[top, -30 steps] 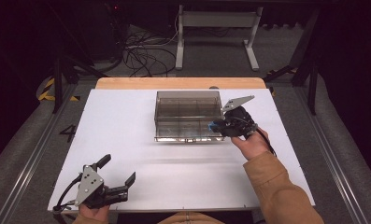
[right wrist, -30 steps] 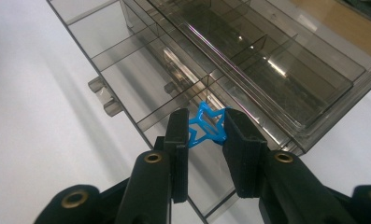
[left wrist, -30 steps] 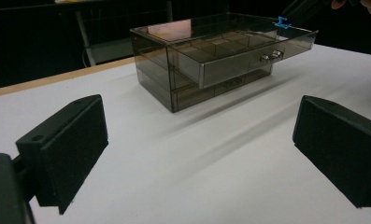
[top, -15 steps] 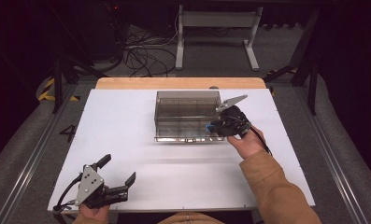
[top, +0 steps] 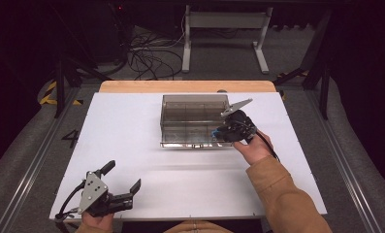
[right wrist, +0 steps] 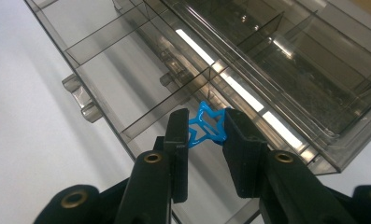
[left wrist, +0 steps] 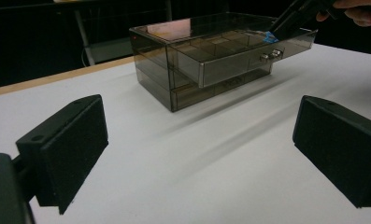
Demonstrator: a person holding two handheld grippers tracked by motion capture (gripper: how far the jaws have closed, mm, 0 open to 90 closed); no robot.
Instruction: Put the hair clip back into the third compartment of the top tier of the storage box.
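White table (top: 132,126) — right gripper (right wrist: 206,133) clenches blue star (right wrist: 206,127) above open drawer (right wrist: 141,88); drop into compartment remains. Left gripper (top: 122,182) released, well apart from drawer.

The high view looks forward and down from above the person's side, taking in the whole table (top: 132,141) and the floor beyond. The left gripper view sits low at the near left edge, facing level across the table toward the drawer box (left wrist: 206,60) — mid-distance, far right of it. The right gripper view is close over the open drawer (right wrist: 141,88), looking steeply down into its compartments. All three share the box; the left gripper view also catches the right gripper (left wrist: 286,25) at the drawer — seen too from above.
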